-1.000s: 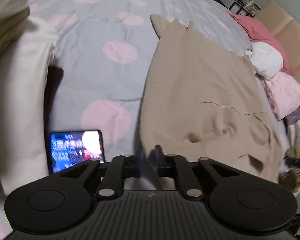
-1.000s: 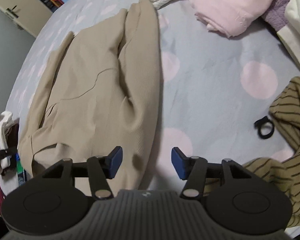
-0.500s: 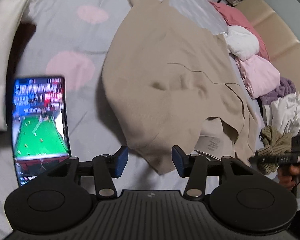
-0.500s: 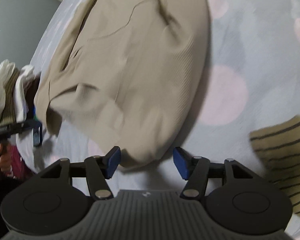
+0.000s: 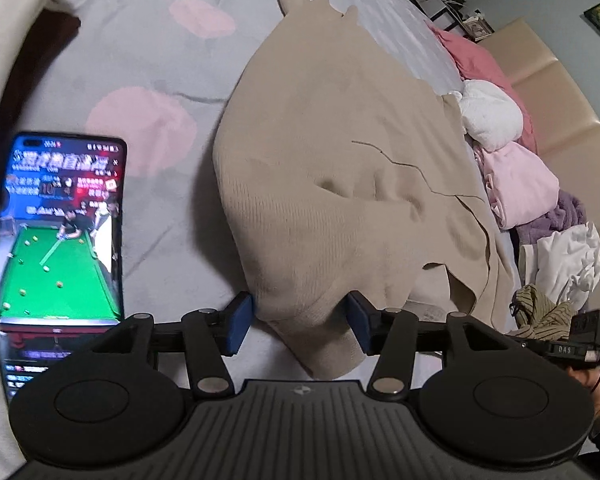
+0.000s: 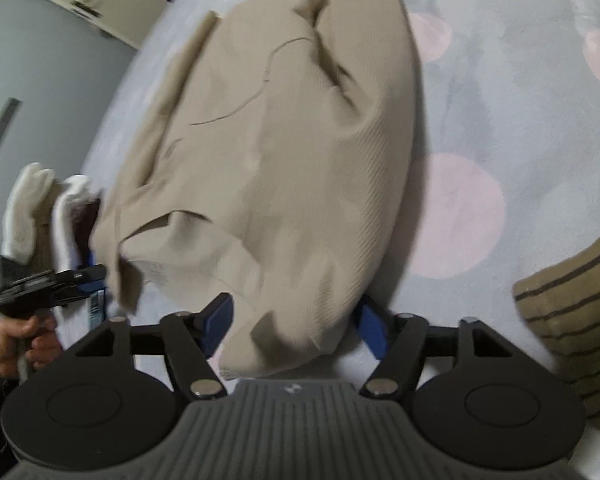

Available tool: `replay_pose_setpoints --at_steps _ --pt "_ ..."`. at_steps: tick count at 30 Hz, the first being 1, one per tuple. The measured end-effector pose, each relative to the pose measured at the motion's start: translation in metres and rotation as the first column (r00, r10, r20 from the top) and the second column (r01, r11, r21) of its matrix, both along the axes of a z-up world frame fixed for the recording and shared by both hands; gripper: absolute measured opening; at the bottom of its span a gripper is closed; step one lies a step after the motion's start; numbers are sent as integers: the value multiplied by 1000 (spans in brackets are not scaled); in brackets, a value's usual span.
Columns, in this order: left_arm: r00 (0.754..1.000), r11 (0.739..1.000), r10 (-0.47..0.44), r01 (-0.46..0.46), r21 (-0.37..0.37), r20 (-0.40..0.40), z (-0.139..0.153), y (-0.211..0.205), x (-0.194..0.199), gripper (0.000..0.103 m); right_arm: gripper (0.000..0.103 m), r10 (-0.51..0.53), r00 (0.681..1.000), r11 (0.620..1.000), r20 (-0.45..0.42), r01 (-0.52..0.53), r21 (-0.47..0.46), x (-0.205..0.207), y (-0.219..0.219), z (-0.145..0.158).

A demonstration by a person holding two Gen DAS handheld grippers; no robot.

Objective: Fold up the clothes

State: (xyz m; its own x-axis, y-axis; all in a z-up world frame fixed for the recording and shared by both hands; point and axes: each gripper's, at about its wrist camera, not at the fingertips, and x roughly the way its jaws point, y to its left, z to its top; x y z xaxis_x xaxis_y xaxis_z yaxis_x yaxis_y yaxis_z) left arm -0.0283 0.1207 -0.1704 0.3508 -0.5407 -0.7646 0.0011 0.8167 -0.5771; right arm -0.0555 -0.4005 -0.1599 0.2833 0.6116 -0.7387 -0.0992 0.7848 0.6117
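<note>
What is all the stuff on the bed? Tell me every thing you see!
Beige garment: one, tan ribbed knit, middle of the bed, near corners between both grippers' jaws.
Phone: one, screen lit with a green pool table, left of the garment.
Bedsheet: one, grey with pink dots, under everything.
Clothes pile: several, white, pink, purple, along the far right edge.
Striped garment: one, olive with dark stripes, right of the beige one.
Cream folded stack: one, by the phone side.
Left gripper: black with blue pads, jaws just opened wider, around a corner.
Right gripper: same, jaws just opened wider, around the other corner.
Person's hand: one, holding the left gripper's handle.
</note>
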Motion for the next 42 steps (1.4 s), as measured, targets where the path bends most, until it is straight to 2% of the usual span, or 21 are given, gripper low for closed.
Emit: replay_pose_setpoints --at_steps 4,5,6,7,8,10,13,15,18,20,22,24,26,28,30,31,32,34,37,40,42 --pt "1000 1000 -28 28 -4 5 -5 -5 4 48 77 -9 1000 1000 0 9 21 -1 -1 -6" --pt "1000 1000 -29 29 -12 7 -5 -6 5 44 77 -15 1000 1000 -16 16 22 1 -1 -5" --pt "1000 999 -29 29 -24 7 -4 -6 7 31 77 -22 999 1000 -37 23 19 5 -2 -4" --pt "999 999 -36 36 -40 0 -4 -6 9 19 71 -30 998 999 -58 31 17 9 -2 -3" --pt "999 997 -49 49 -53 -11 -3 -7 12 12 49 -35 996 999 -78 36 16 12 -2 -2" --pt "998 996 -65 64 -64 -12 3 -8 15 8 11 -31 994 999 -102 34 32 17 -1 1" --pt "996 991 -85 84 -106 -11 13 -9 16 5 9 17 997 998 -76 -13 54 20 -2 21" --pt "995 988 -101 99 -121 -12 24 -7 16 5 8 23 999 995 -47 -18 96 21 -6 40" --pt "995 975 -94 94 -199 9 45 2 13 5 8 -11 1000 977 26 5 215 21 -25 82" --pt "995 964 -95 96 -247 17 61 7 9 5 8 -47 999 965 19 40 259 18 -41 103" --pt "992 962 -127 123 -245 -2 73 8 5 5 8 -54 999 965 -8 54 258 14 -51 109" --pt "986 966 -162 153 -209 -27 73 6 1 5 8 -41 997 975 -60 54 215 12 -51 98" --pt "976 972 -206 197 -130 -63 60 -5 0 5 8 -34 989 991 -141 52 124 13 -45 71" --pt "963 970 -243 237 -60 -113 37 -17 1 10 14 -36 977 999 -209 32 -22 13 -32 44" --pt "952 968 -246 249 -4 -180 16 -25 0 13 15 -7 967 985 -254 -37 -170 11 -18 27" --pt "945 965 -250 260 26 -209 10 -27 -2 15 21 24 969 972 -247 -80 -219 9 -13 27" --pt "940 959 -259 277 57 -223 9 -28 -4 19 35 49 972 960 -231 -110 -259 8 -9 30" --pt "942 945 -276 302 126 -189 21 -30 -5 19 46 43 988 955 -146 -83 -284 11 -12 44" --pt "960 929 -268 279 245 -78 46 -29 2 23 50 -19 1000 962 -21 13 -274 20 -23 63" --pt "973 937 -230 215 277 23 61 -26 17 38 56 -104 993 958 48 113 -262 28 -34 67" --pt "975 947 -212 187 263 72 66 -27 28 40 56 -123 990 949 69 138 -285 31 -40 64"
